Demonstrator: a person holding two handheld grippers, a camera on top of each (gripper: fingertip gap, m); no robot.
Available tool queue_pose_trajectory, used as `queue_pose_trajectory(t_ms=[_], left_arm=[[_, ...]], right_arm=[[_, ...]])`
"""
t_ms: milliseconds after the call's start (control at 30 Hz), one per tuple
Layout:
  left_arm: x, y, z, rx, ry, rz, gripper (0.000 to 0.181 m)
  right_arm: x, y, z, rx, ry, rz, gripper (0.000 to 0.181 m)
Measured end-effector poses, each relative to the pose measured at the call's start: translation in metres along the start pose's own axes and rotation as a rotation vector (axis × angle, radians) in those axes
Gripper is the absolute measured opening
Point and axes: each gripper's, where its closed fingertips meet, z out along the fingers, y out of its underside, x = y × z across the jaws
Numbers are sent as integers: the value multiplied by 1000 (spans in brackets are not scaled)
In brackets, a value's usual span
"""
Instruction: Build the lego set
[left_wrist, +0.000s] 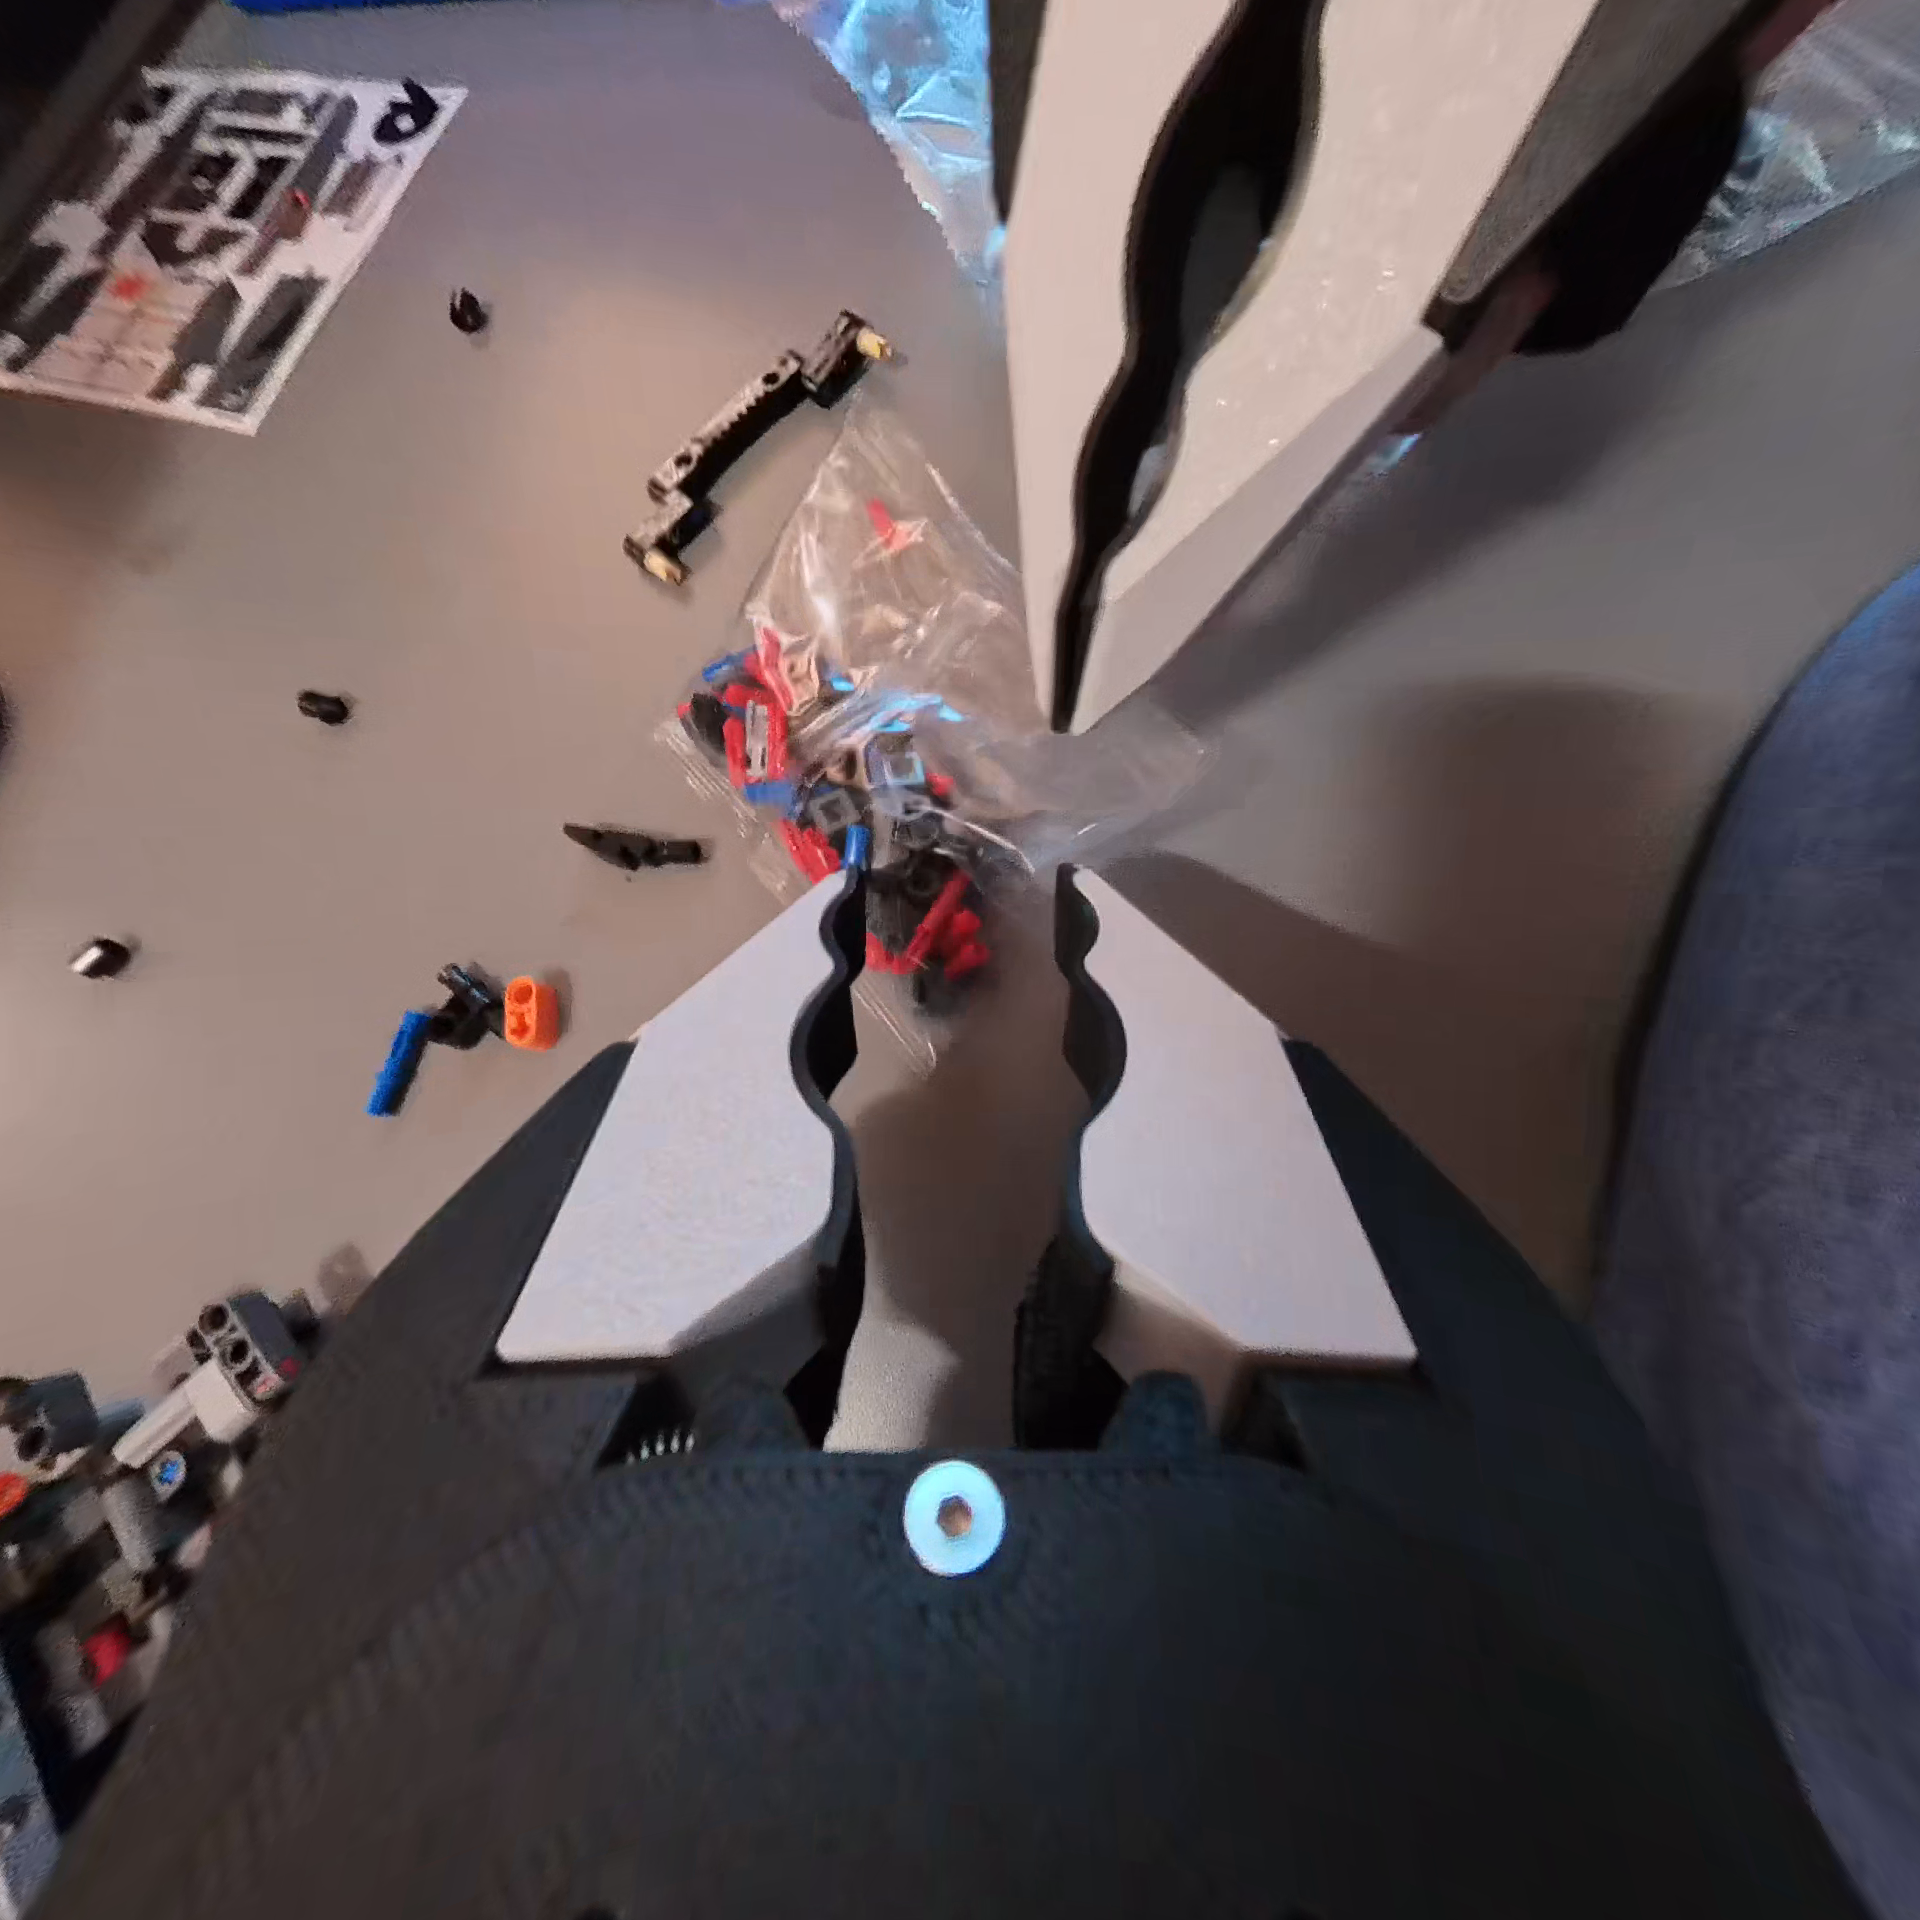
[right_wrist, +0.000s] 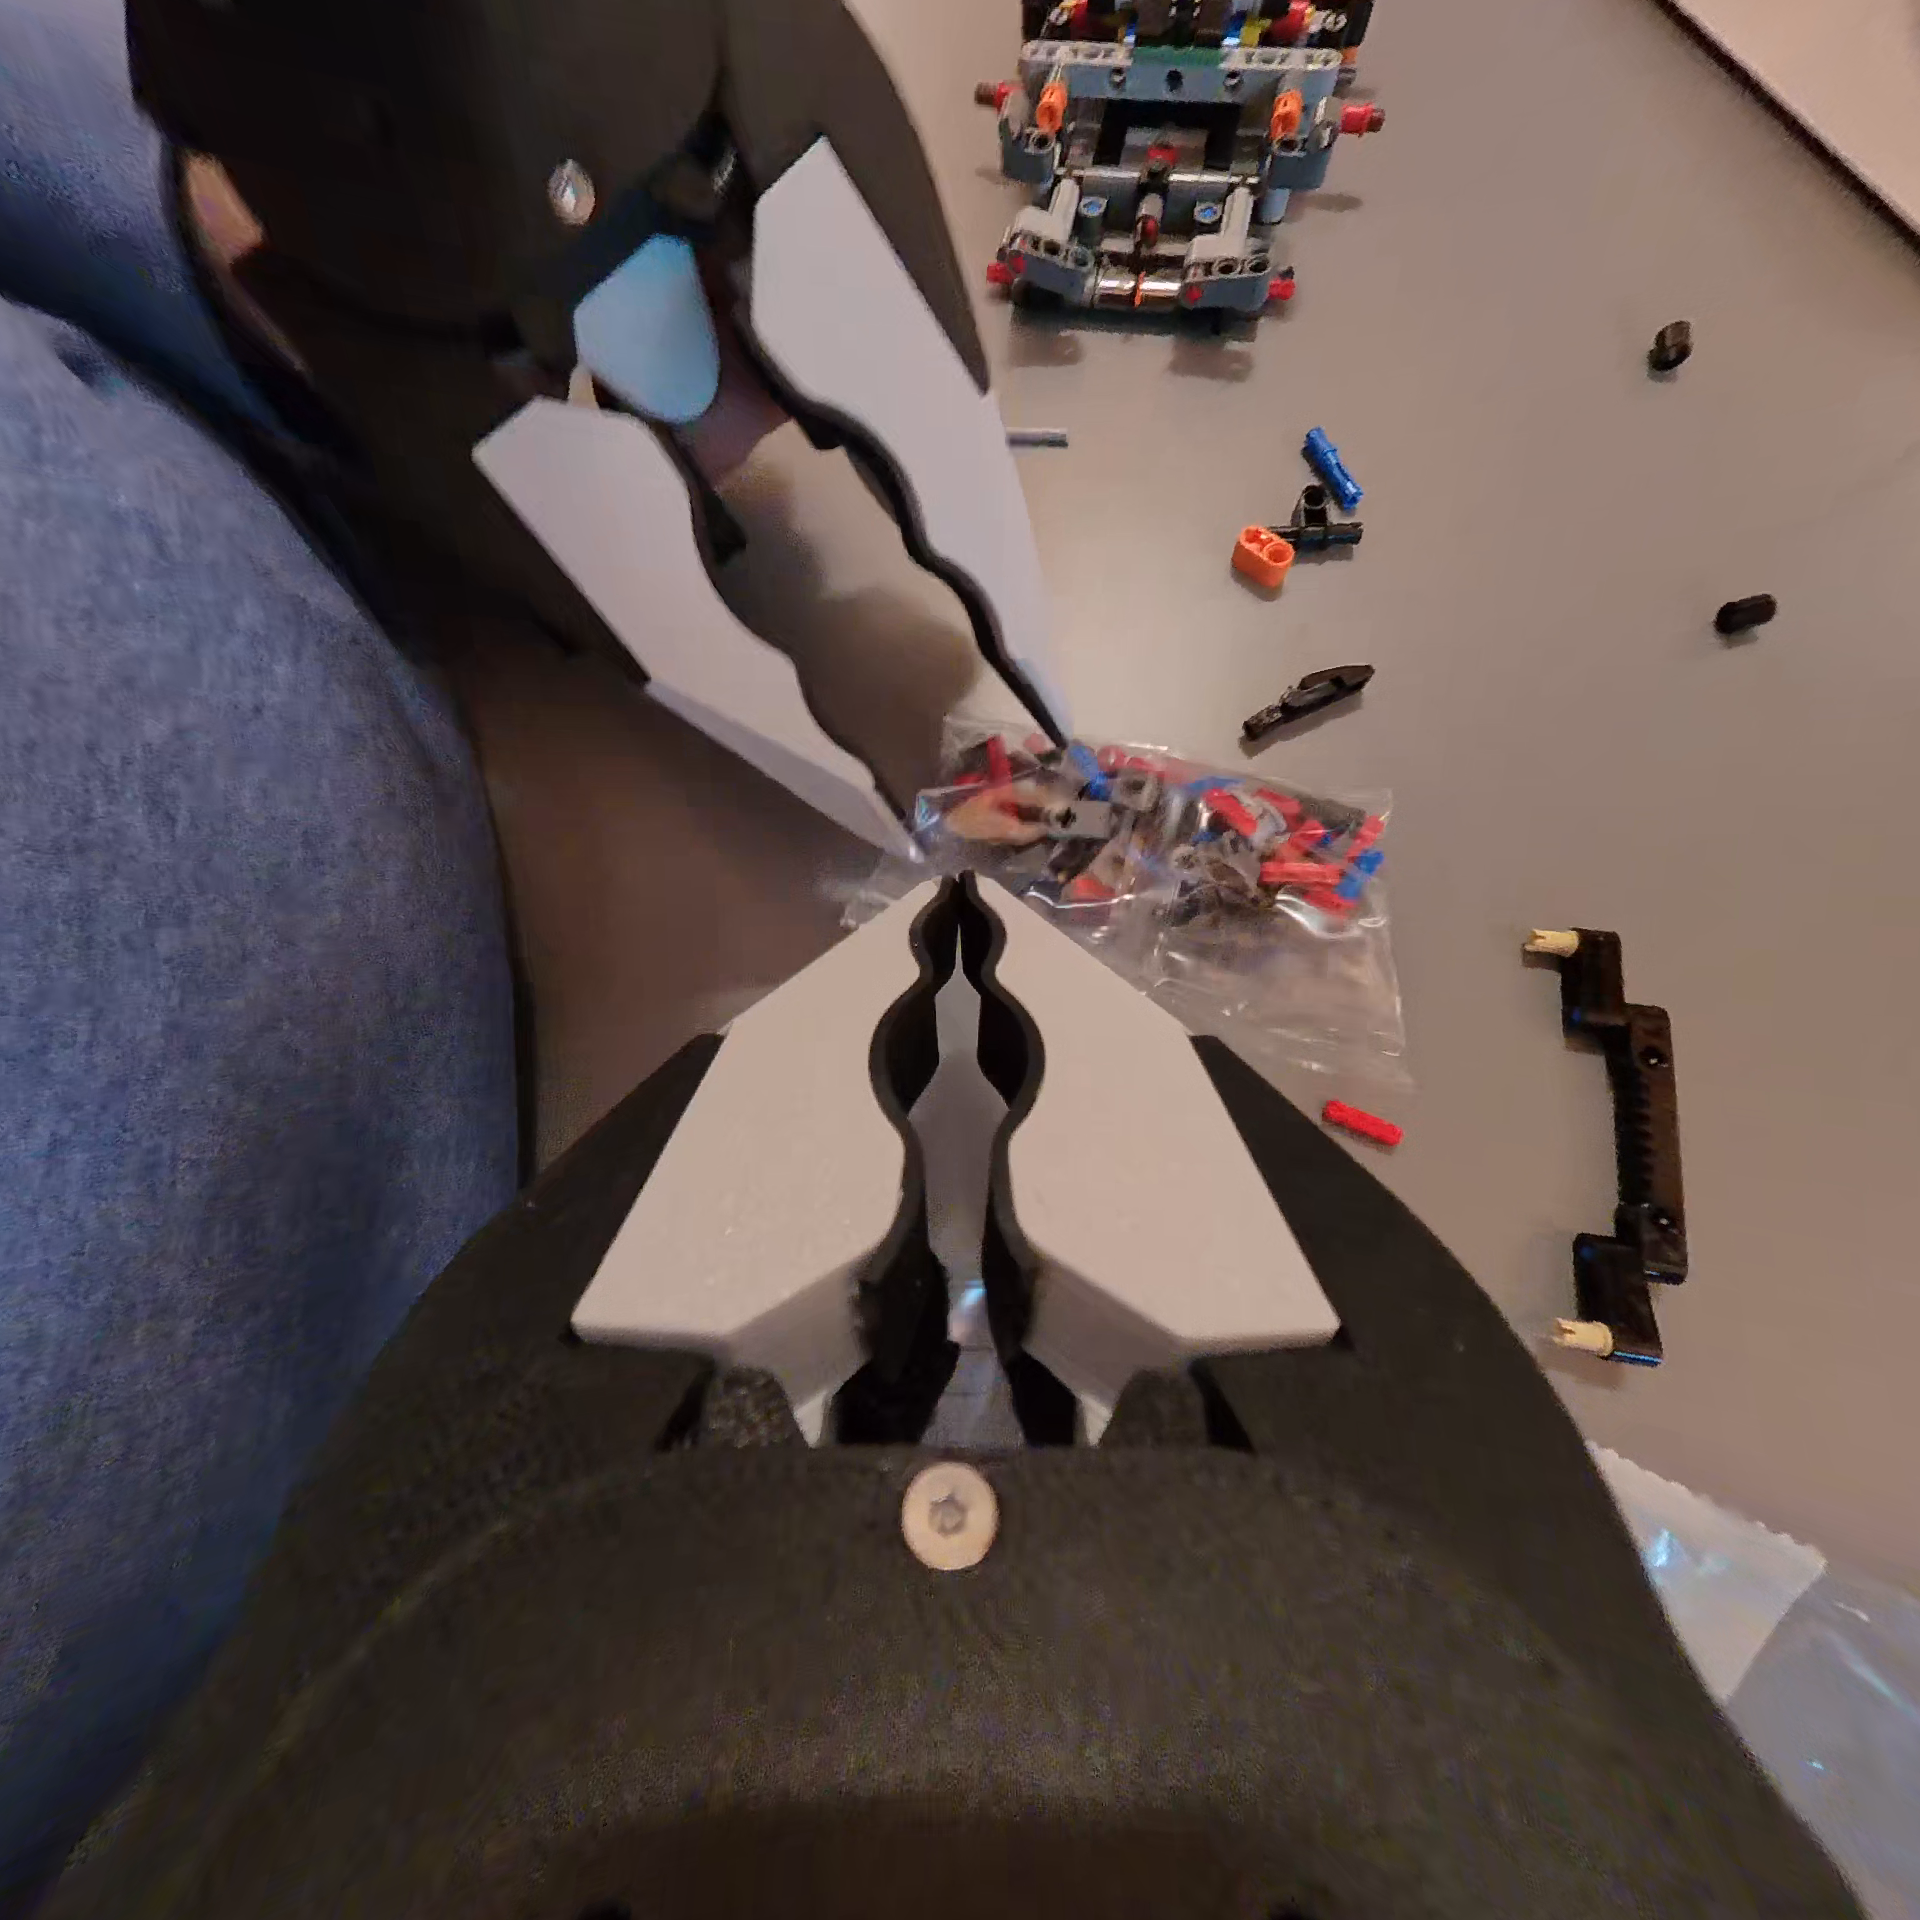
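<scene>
Surface: grey table (right_wrist: 1455, 852), with loose parts spread across it.
Bag (right_wrist: 1174, 842): small clear plastic bag of red, blue and black parts, lying flat on the table between the two grippers; also seen in the left wrist view (left_wrist: 831, 769).
Right gripper (right_wrist: 956, 883): jaws pressed together at the tips, pinching the clear near edge of the bag. In the left wrist view it comes in from the far side (left_wrist: 1060, 717), tips closed on the plastic.
Left gripper (left_wrist: 961, 873): jaws apart by a narrow gap, the bag's contents showing between the tips. In the right wrist view (right_wrist: 987, 790) one tip rests on the bag's far left end and the other at its corner; whether it grips the plastic I cannot tell.
Model (right_wrist: 1164, 177): part-built grey set with orange and red pins, at the far side of the table, well apart from the bag.
Rack (right_wrist: 1621, 1143): black toothed bar with tan pins at both ends, right of the bag.
Loose pieces: orange connector (right_wrist: 1262, 556) touching a black connector (right_wrist: 1320, 520), blue pin (right_wrist: 1332, 468) just beside them; red pin (right_wrist: 1361, 1122) near the bag's right corner; black curved piece (right_wrist: 1309, 698) beyond the bag.
Sheet (left_wrist: 197, 239): printed white sheet, far left in the left wrist view.
Other plastic (right_wrist: 1766, 1683): clear wrapping at the near right edge.
Person: blue fabric (right_wrist: 208, 935) along the left side.
</scene>
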Motion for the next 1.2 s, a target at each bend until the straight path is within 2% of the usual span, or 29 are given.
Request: queue_pose_trajectory(t_ms=[200,333,400,833,1067,1200], left_arm=[[1,-14,1,45,-120,96,29],[-2,-19,-1,84,-161,84,5],[-4,-20,-4,102,-163,64,0],[-16,-10,-27,218,39,-283,0],[-12,-4,-31,221,95,-339,0],[-9,-6,-31,231,125,-359,0]], right_arm=[[3,-18,-3,55,-32,61,0],[6,-30,-4,71,-31,54,0],[8,-32,-6,73,-30,47,0],[10,-24,-7,53,16,43,0],[4,-10,-2,8,43,61,0],[3,-18,-4,37,79,64,0]])
